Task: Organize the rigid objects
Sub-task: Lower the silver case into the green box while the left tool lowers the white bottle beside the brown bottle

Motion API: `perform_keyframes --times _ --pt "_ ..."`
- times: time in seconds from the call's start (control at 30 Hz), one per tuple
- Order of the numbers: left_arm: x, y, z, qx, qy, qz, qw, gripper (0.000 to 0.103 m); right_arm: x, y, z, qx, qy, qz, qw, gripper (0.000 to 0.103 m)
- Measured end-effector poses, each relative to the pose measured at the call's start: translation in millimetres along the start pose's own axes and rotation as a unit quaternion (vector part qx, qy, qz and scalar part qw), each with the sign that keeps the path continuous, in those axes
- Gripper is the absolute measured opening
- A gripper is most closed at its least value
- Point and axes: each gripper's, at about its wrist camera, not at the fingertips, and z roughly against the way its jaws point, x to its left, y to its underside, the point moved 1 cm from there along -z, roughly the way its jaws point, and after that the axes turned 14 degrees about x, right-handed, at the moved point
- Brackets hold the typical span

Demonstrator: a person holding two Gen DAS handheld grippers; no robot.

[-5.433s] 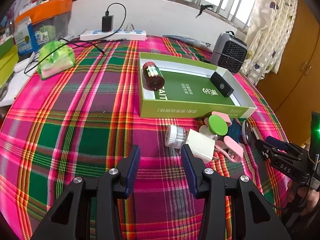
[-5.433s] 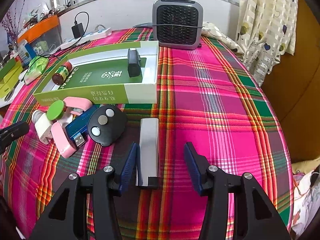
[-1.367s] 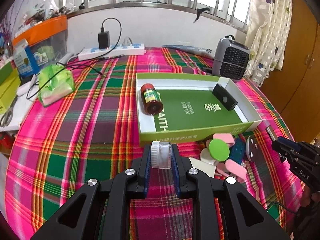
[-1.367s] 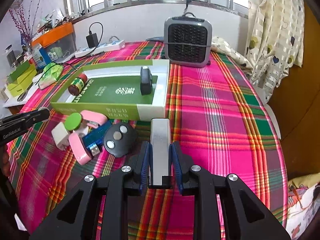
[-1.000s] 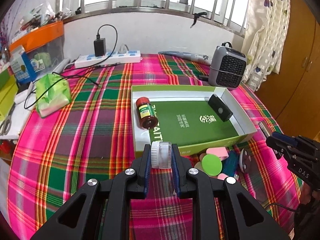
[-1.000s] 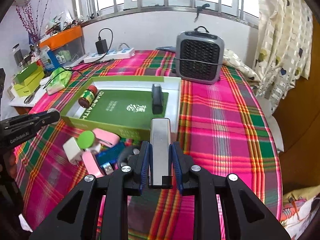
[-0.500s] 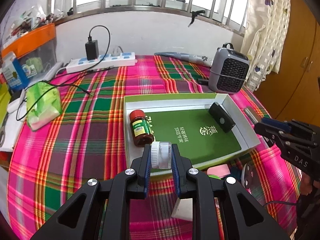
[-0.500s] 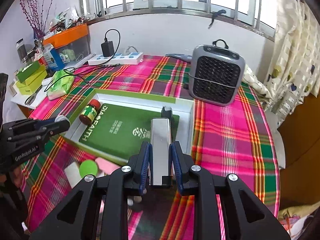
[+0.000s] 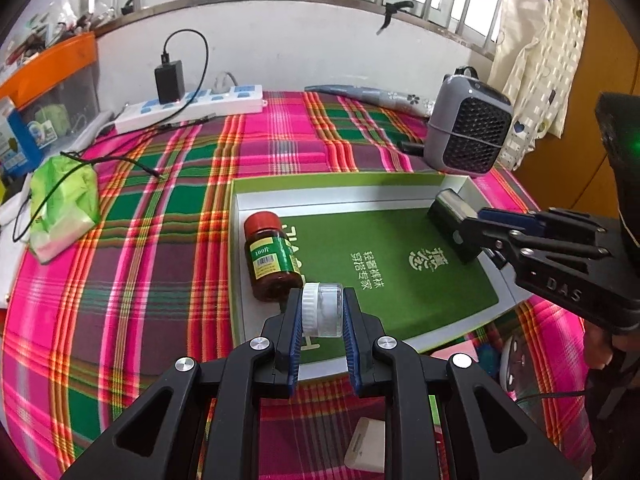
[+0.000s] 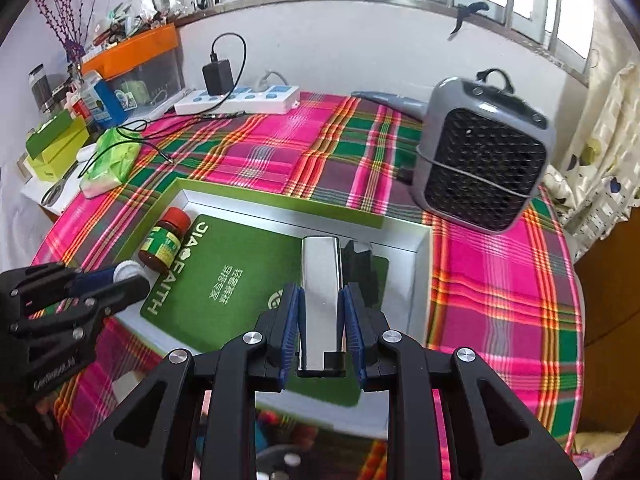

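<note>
Both grippers hang over the green box (image 9: pixel 236 264), carrying loads for sorting. The left gripper (image 9: pixel 322 312) clamps a small clear jar (image 9: pixel 322 310) beside the brown bottle (image 9: pixel 272 256); the right gripper (image 10: pixel 321 312) pinches a silver bar (image 10: pixel 321 280) near the box's black device (image 10: pixel 362 264).

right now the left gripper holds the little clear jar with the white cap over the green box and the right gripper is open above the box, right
Not quite. The right gripper is not open: its fingers are shut on the silver metal bar, as the right wrist view shows. The rest stands: the left gripper holds the little clear jar over the green box.
</note>
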Motion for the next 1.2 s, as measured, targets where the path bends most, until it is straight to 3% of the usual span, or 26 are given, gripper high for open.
perform_keyframes --times 0.47,1.2 --pt "1.2 -5.6 -19.0 0.017 -0.006 0.000 0.9998 0.018 0.0 -18.8 -33.6 0.029 -0.008 0.010 0.999 0.024" --pt "0.4 -8.0 -25.4 0.022 -0.012 -0.002 0.9997 0.018 8.2 -26.1 -51.0 0.042 -0.004 0.024 0.999 0.025"
